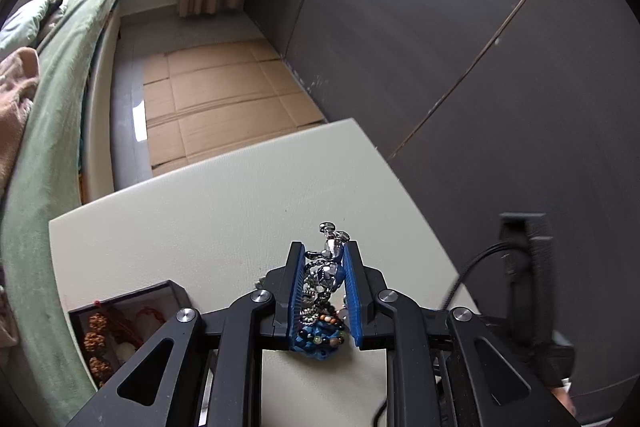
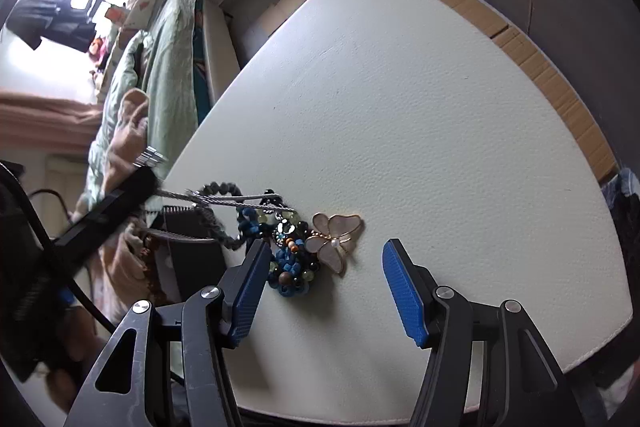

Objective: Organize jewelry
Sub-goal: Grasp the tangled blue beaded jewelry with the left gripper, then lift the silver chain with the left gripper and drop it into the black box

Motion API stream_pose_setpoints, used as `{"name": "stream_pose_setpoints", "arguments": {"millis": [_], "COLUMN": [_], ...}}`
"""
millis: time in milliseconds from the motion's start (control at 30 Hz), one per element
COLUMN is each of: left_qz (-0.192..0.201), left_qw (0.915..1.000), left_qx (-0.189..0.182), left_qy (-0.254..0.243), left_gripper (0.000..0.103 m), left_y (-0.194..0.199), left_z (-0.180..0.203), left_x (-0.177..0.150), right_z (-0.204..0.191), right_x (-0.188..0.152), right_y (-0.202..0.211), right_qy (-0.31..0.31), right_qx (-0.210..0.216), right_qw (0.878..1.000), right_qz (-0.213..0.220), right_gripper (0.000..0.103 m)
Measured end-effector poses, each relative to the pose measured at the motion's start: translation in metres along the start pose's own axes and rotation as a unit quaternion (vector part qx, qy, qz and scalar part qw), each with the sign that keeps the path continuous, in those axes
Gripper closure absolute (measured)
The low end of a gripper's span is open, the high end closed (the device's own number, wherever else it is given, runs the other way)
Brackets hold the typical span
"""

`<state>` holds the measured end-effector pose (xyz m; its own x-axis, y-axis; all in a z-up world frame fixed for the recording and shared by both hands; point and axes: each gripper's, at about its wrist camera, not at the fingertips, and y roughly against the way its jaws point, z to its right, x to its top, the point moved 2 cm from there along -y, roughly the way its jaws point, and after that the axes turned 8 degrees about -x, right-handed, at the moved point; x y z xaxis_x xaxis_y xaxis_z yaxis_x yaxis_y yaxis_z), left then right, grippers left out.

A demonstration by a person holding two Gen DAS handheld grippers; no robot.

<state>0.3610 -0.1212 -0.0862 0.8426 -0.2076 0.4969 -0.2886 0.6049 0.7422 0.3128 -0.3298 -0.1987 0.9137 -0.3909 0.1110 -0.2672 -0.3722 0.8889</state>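
My left gripper is shut on a silver rhinestone chain that trails down into a tangle of blue and dark bead bracelets on the white table. In the right wrist view the bead tangle lies beside a pink butterfly brooch, and silver cable bangles stretch left toward the other gripper. My right gripper is open, its fingers either side of the beads and brooch, holding nothing. A black jewelry box with brown seed beads sits at the left table edge.
A bed with green bedding runs along the left. Cardboard sheets cover the floor beyond the table. A dark wardrobe wall stands on the right. The right gripper's body and cable show at the right.
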Motion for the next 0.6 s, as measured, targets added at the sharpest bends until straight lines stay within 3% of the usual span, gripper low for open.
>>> {"name": "stream_pose_setpoints", "arguments": {"millis": [300, 400, 500, 600], "left_qz": [0.057, 0.051, 0.011, 0.005], "left_qw": [0.997, 0.9983, 0.9997, 0.9996], "left_qx": [-0.053, 0.022, 0.001, 0.02], "left_qy": [0.001, -0.019, 0.023, 0.018], "left_gripper": [0.083, 0.083, 0.083, 0.083], "left_y": [0.054, 0.049, 0.028, 0.02], "left_z": [0.005, 0.002, -0.016, -0.022], "left_x": [0.008, 0.008, 0.004, 0.004], "right_z": [-0.016, -0.02, -0.022, -0.025], "right_x": [0.0, -0.003, -0.004, -0.004], "right_y": [-0.009, -0.009, -0.011, -0.014], "right_qy": [0.019, 0.02, 0.021, 0.022], "right_qx": [-0.023, -0.022, -0.027, -0.028], "right_qw": [1.0, 1.0, 0.999, 0.999], "right_qz": [0.0, 0.004, 0.001, -0.001], "right_gripper": [0.045, 0.045, 0.045, 0.045]}}
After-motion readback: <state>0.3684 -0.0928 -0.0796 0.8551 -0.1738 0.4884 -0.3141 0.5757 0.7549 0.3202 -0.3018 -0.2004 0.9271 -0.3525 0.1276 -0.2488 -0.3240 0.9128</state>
